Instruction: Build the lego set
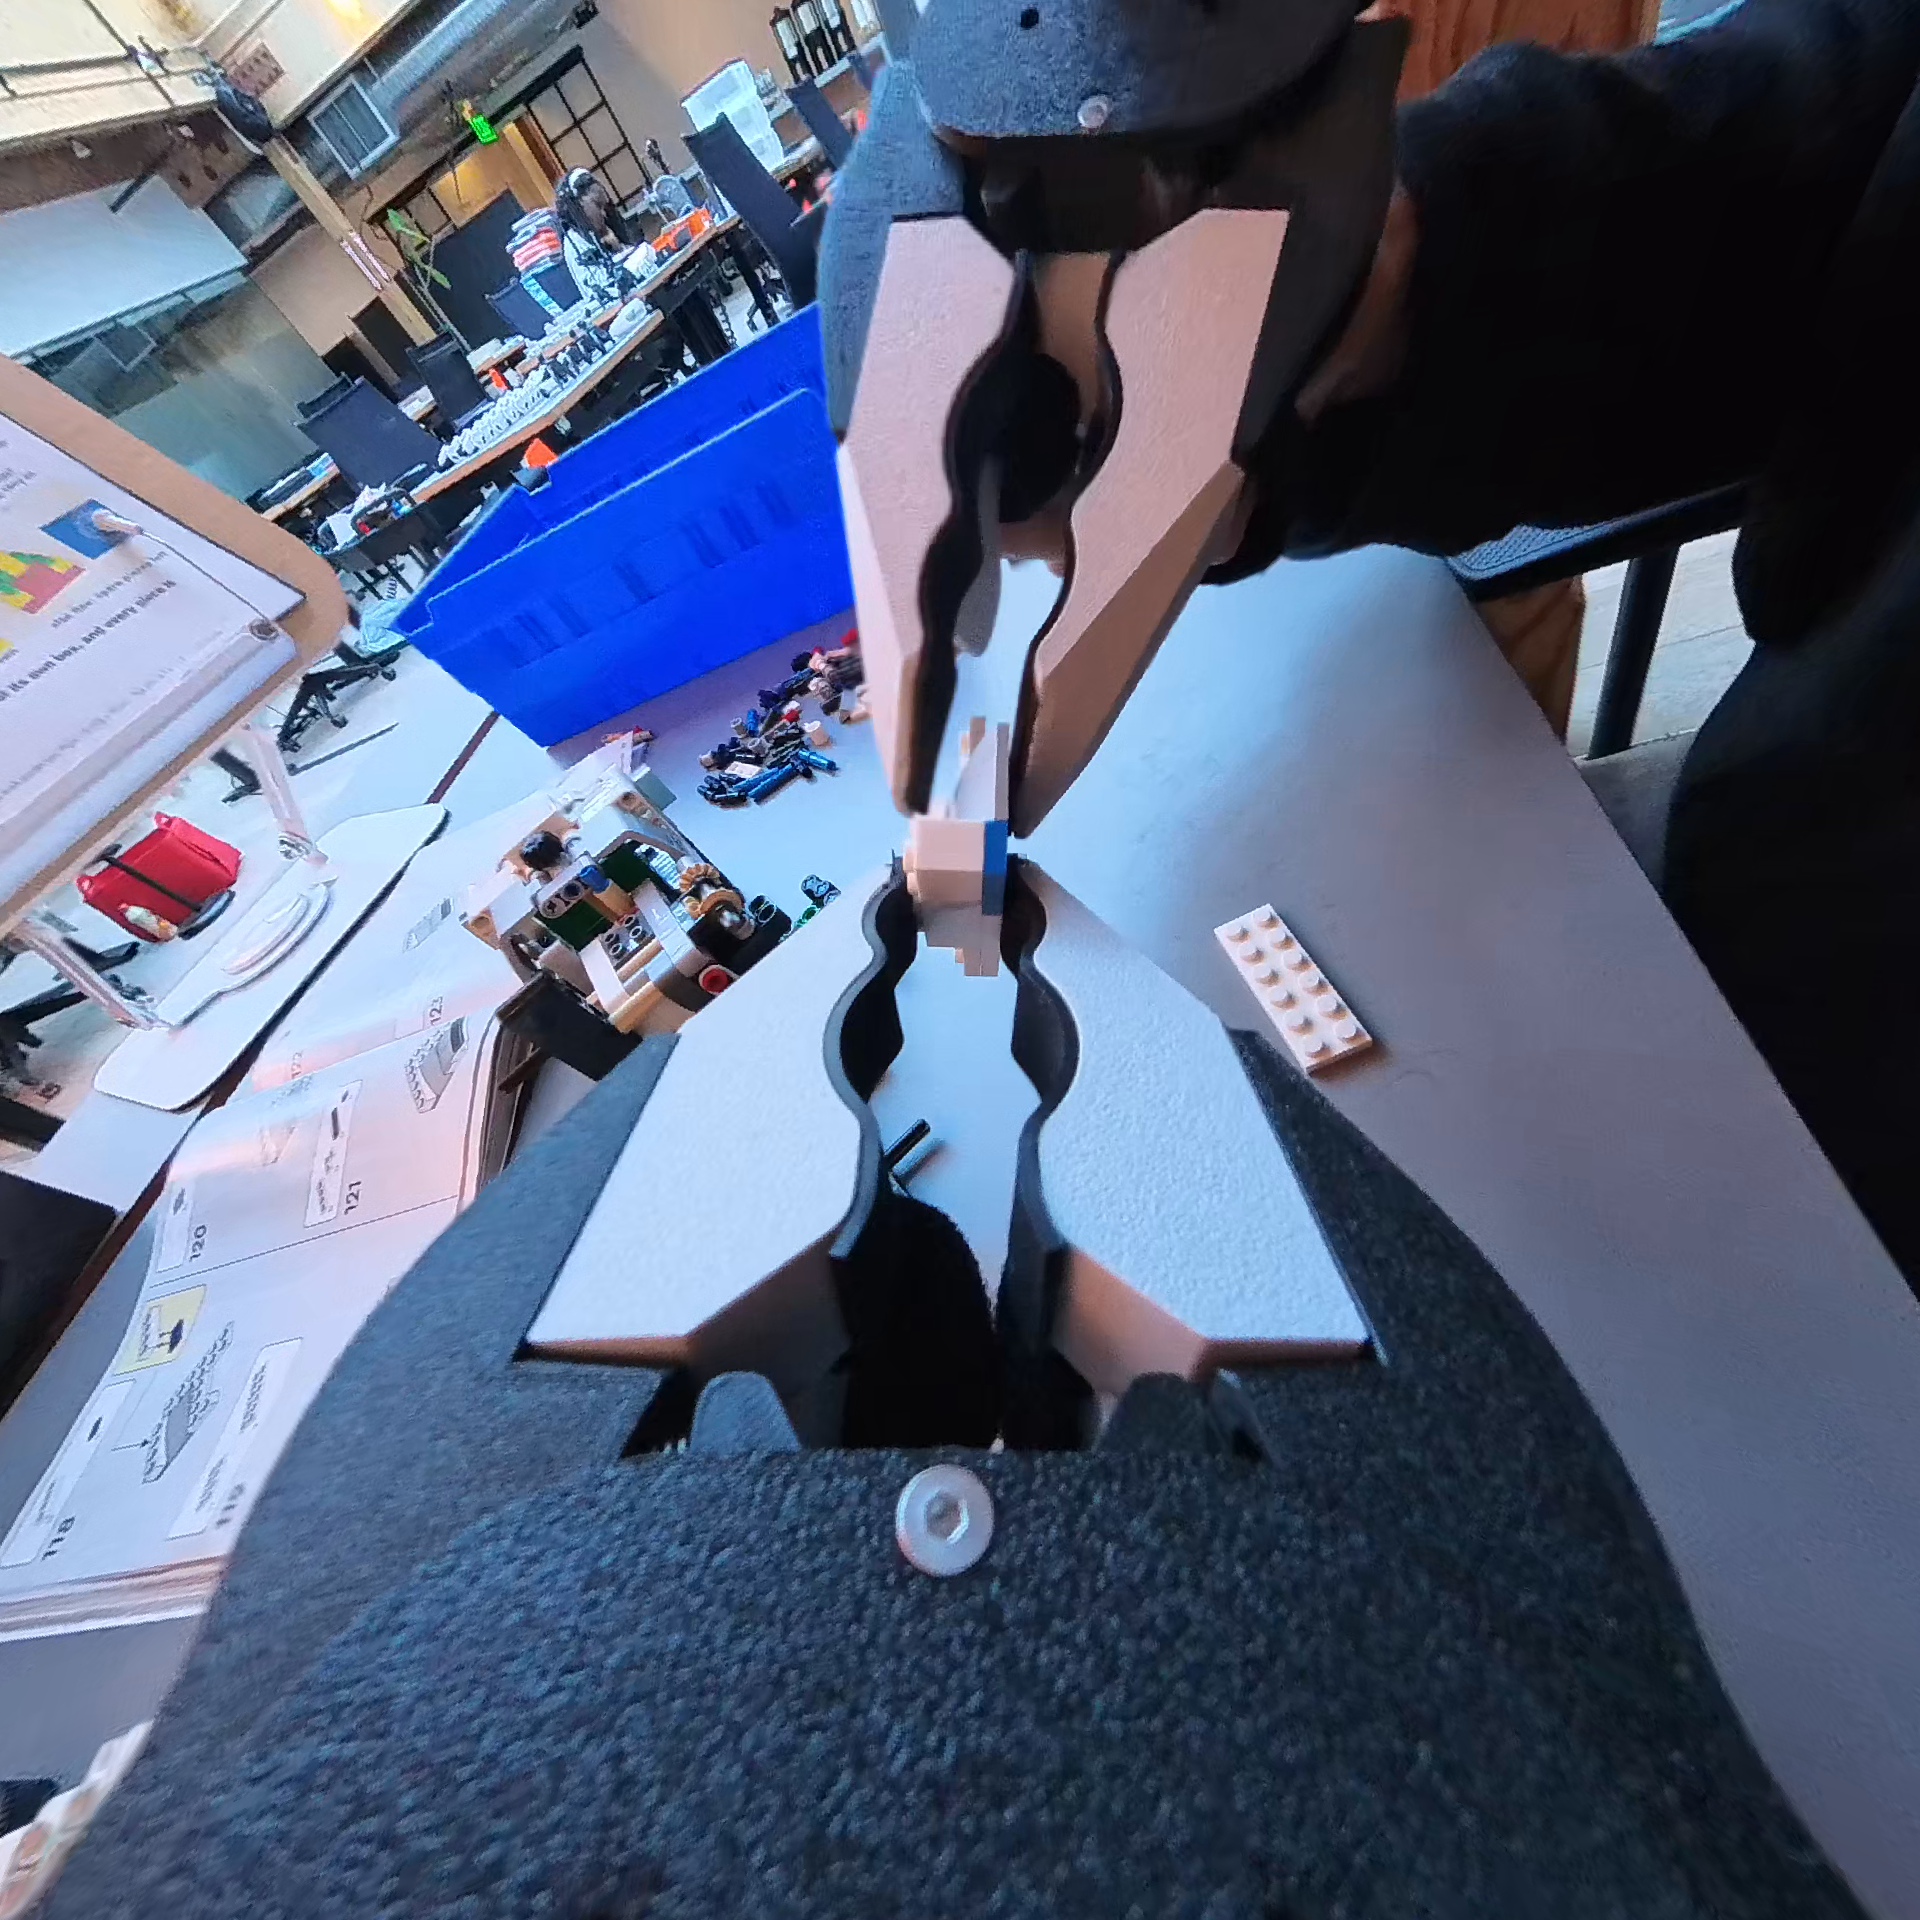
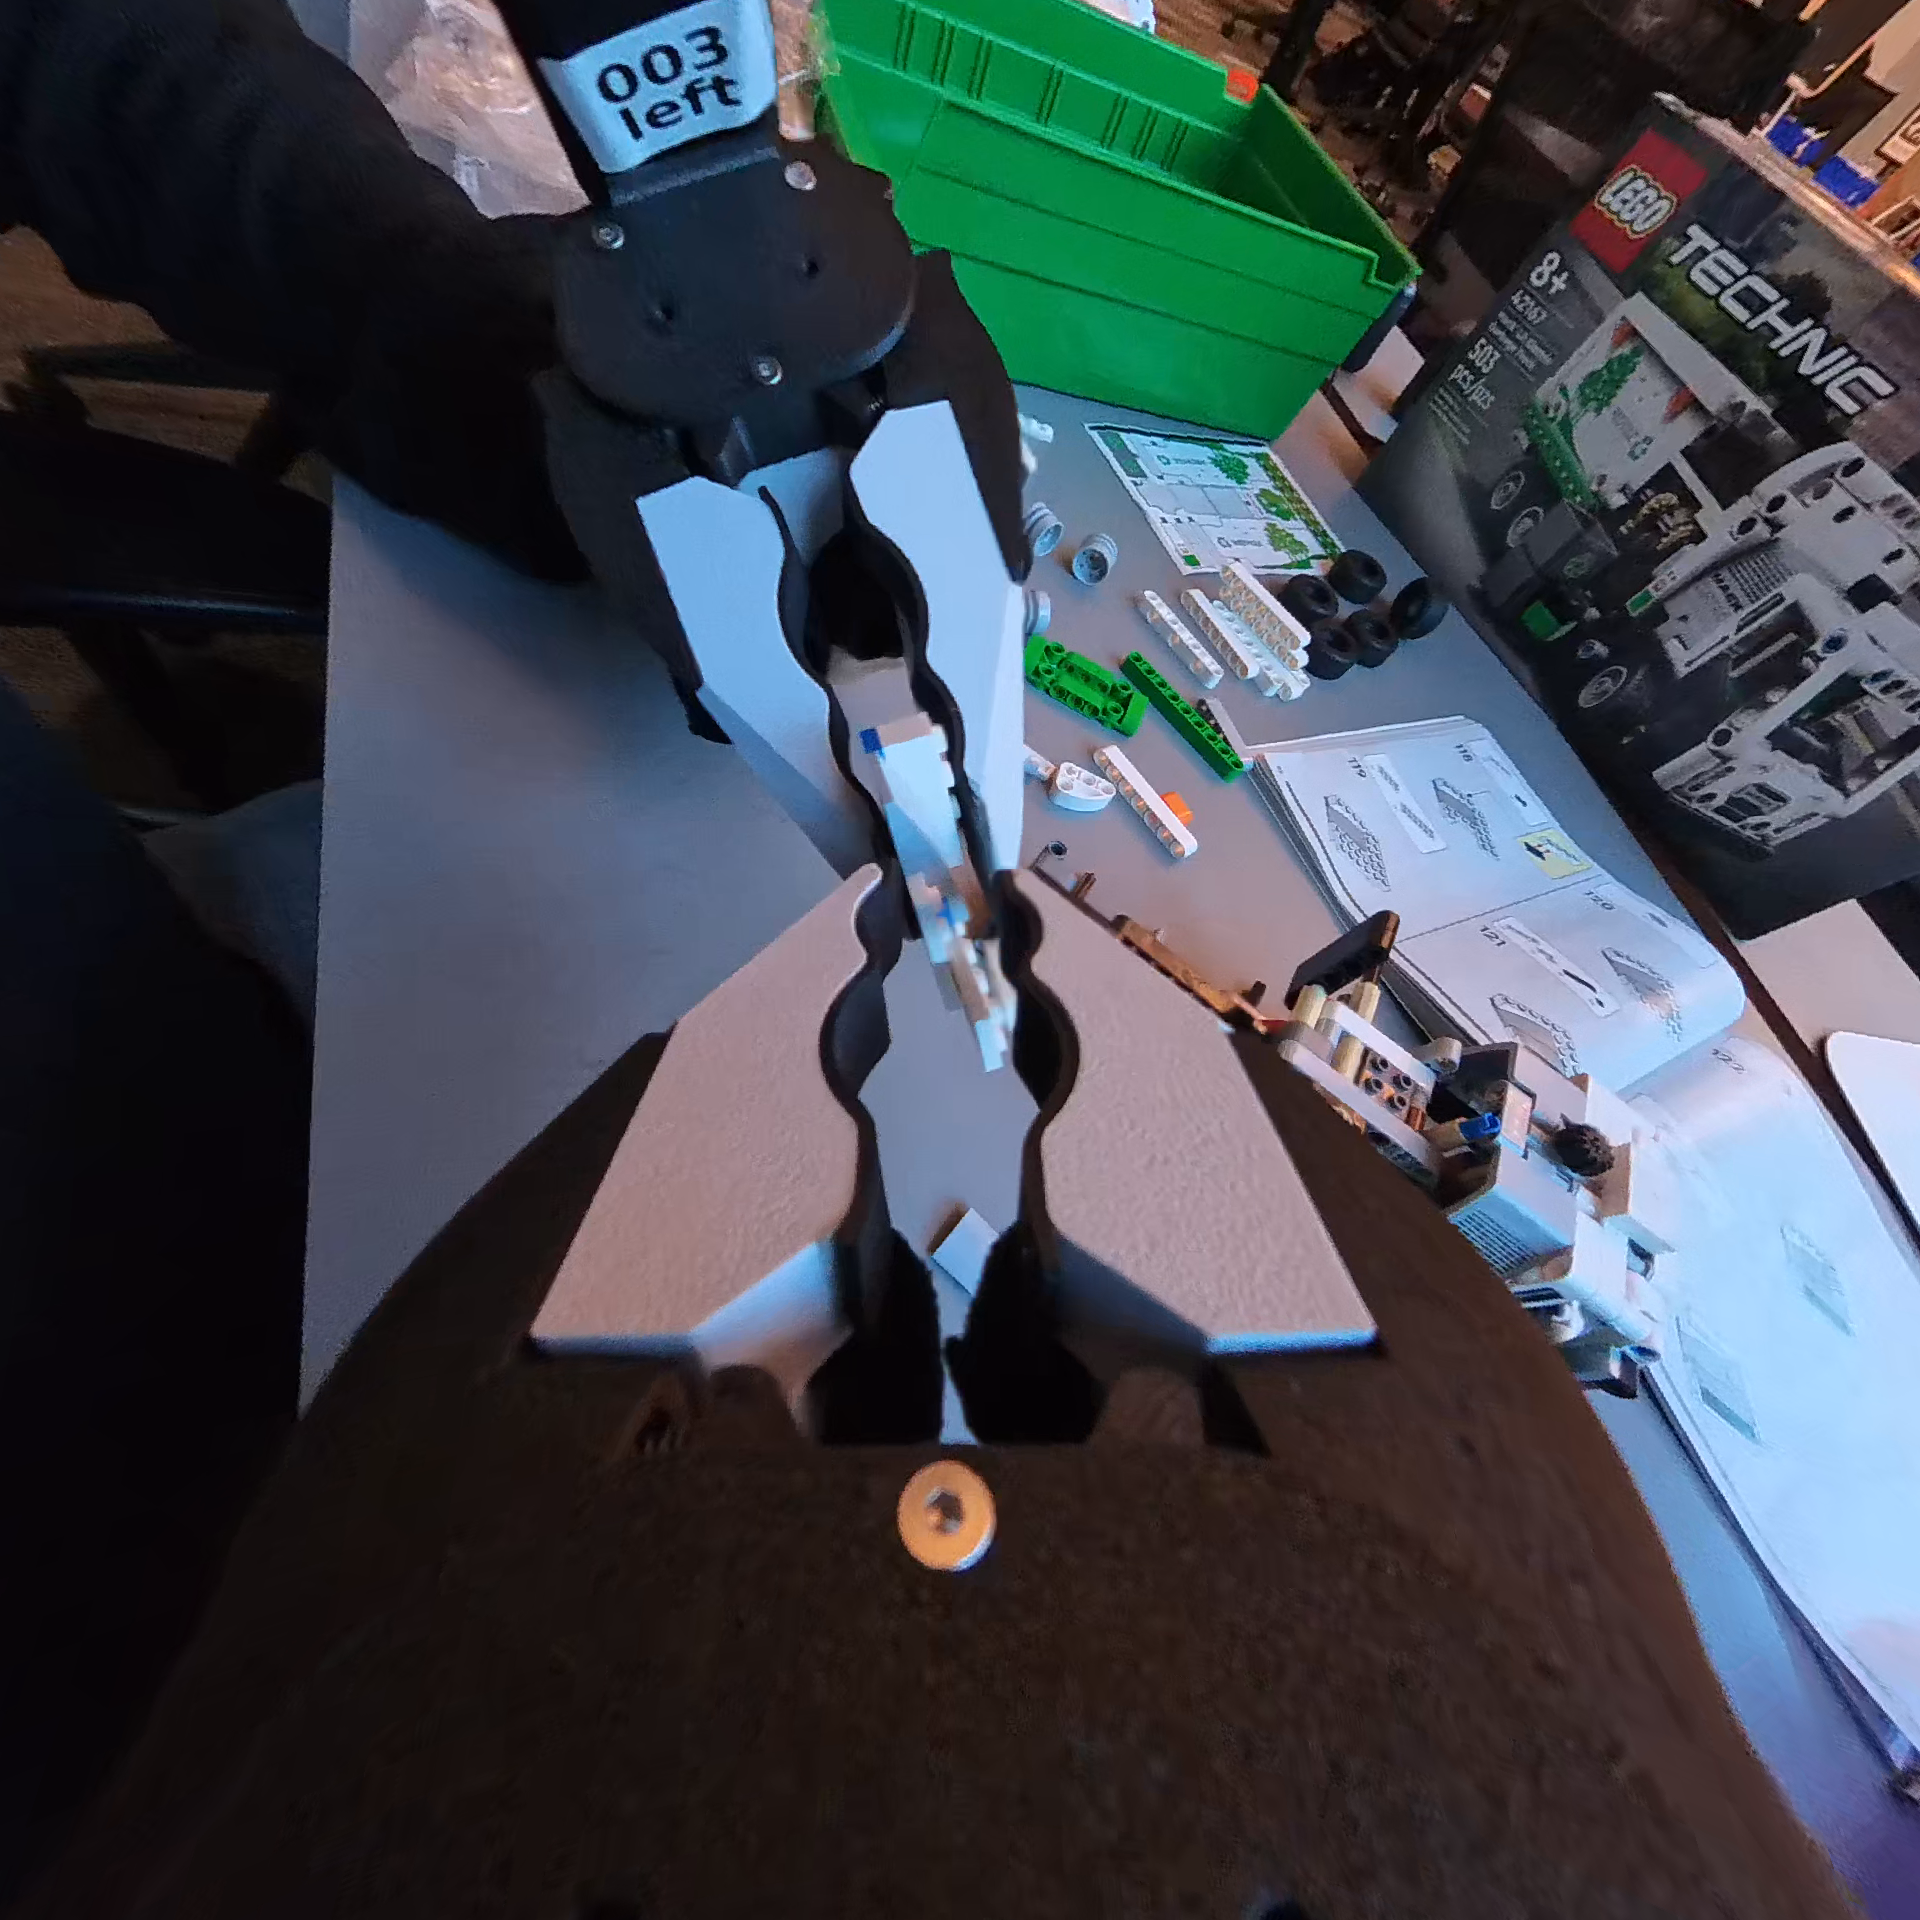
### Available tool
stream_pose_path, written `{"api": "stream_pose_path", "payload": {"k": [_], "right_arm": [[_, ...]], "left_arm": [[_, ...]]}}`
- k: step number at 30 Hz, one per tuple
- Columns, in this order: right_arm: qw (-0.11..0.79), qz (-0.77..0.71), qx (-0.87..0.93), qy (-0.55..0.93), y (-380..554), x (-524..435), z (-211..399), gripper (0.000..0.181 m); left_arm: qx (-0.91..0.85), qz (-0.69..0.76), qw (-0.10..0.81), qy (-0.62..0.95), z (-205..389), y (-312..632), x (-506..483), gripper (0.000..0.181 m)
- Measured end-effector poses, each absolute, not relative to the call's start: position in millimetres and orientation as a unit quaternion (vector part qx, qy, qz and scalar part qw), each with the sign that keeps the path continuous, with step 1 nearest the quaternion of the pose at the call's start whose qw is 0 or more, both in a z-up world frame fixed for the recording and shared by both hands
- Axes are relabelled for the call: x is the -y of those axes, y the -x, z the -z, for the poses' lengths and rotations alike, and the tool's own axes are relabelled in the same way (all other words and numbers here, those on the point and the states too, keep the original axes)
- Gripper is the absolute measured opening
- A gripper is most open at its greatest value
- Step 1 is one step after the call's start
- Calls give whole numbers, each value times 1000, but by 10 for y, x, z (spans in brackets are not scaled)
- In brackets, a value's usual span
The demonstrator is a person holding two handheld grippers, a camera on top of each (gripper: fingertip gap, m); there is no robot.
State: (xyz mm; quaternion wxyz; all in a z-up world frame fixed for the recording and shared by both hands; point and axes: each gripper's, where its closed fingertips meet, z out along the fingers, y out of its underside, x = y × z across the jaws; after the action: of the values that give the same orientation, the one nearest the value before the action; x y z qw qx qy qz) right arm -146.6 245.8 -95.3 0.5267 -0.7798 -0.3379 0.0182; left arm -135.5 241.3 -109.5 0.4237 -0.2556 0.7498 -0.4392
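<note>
A small white lego sub-assembly (image 1: 951, 878) with a blue piece on it hangs above the grey table (image 1: 1507, 1299), held from both ends. My left gripper (image 1: 956, 885) is shut on its near end. My right gripper (image 1: 968, 812) comes down from above, tip to tip with the left, and is shut on the other end. In the right wrist view the same sub-assembly (image 2: 971, 997) sits between my right gripper's (image 2: 943, 889) jaws and runs up into the left gripper (image 2: 935, 847). The partly built truck (image 1: 623, 925) stands to the left; it also shows in the right wrist view (image 2: 1455, 1122).
A white two-by-six plate (image 1: 1294, 987) lies on the table to the right. The open instruction booklet (image 2: 1455, 831), loose white and green beams (image 2: 1184, 717), black tyres (image 2: 1351, 613), a green bin (image 2: 1091, 208) and the set's box (image 2: 1714, 520) lie beyond. A blue bin (image 1: 644, 582) and a small-parts pile (image 1: 779, 748) sit behind. The grippers are tip to tip, or close to it. The white two-by-six plate (image 1: 1294, 987) is about 8 cm from my left fingertips.
</note>
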Motion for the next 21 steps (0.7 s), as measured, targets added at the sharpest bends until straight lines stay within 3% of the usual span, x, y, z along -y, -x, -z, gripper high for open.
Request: {"api": "stream_pose_path", "payload": {"k": [3, 10, 14, 21], "right_arm": [[528, -28, 338, 778, 1488, -2457, 967, 10], [529, -35, 289, 797, 1093, -2243, 928, 15], [478, -52, 195, 855, 545, -2182, 1297, 24], [437, -99, 138, 883, 503, -2263, 1684, 27]], "left_arm": [[-750, 440, 420, 259, 1102, 1355, -2433, 14], [-773, 350, 470, 243, 1216, 1380, -2661, 13], [-784, 320, 476, 237, 1313, 1354, -2689, 13], [-789, 306, 475, 242, 1399, 1326, -2707, 13]]}}
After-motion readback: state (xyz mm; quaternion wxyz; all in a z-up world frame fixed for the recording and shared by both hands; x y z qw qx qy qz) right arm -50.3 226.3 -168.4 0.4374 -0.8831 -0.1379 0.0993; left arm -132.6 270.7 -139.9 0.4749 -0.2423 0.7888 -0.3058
